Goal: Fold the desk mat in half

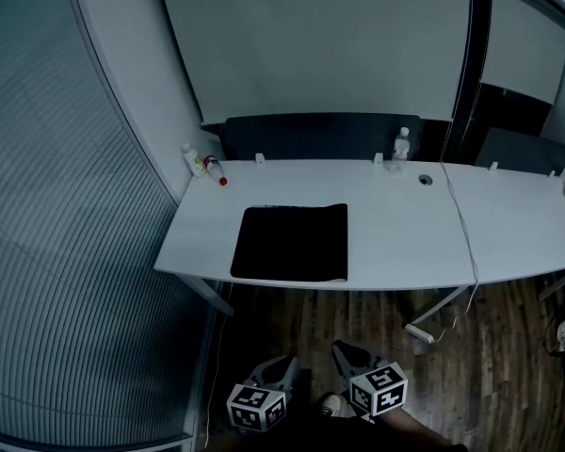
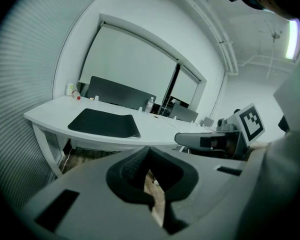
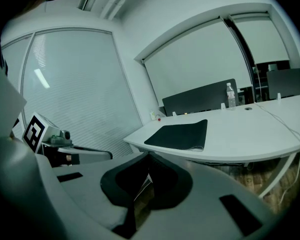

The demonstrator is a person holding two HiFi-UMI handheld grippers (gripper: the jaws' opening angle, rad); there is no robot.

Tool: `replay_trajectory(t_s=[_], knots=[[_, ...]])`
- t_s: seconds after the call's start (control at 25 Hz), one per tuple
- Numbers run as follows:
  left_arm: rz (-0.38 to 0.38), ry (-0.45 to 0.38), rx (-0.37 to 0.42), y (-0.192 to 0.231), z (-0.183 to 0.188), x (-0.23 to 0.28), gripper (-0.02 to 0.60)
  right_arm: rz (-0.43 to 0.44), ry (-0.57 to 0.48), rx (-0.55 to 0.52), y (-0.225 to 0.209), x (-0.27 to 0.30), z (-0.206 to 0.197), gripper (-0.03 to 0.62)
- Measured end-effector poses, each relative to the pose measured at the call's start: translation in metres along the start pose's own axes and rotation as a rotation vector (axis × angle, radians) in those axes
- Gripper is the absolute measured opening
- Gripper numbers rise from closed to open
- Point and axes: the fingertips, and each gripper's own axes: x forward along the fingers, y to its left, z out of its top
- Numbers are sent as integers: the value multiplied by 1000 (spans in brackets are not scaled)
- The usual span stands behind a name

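Black rectangular desk mat (image 1: 292,243) lies flat on the white curved surface (image 1: 395,224), toward its left end, w/ the mat's near side abt flush w/ the surface's front edge. Left gripper (image 1: 285,360) and right gripper (image 1: 343,347) hang low over the dark wooden floor (image 1: 358,314), side by side, well apart from the mat, both pointing toward the surface. Left gripper view: jaws pressed together, nothing btwn them. Right gripper view: same, jaws together, empty. At the back of the surface a clear plastic water bottle (image 1: 401,144) stands upright, and a small white bottle (image 1: 194,160) sits at the far left corner.
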Motion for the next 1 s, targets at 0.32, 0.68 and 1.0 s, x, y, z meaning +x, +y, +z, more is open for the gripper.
replay_trajectory(t_s=[0.32,0.68,1.0], knots=[[-12,10,10,-2,4,15,6,-18,1,14,-16,1,2,23],[-10,23,14,0,11,29,6,-19,3,29,-30,7,5,23],[-13,41,5,-8,16,43,6,-13,21,43,-44,7,4,23]])
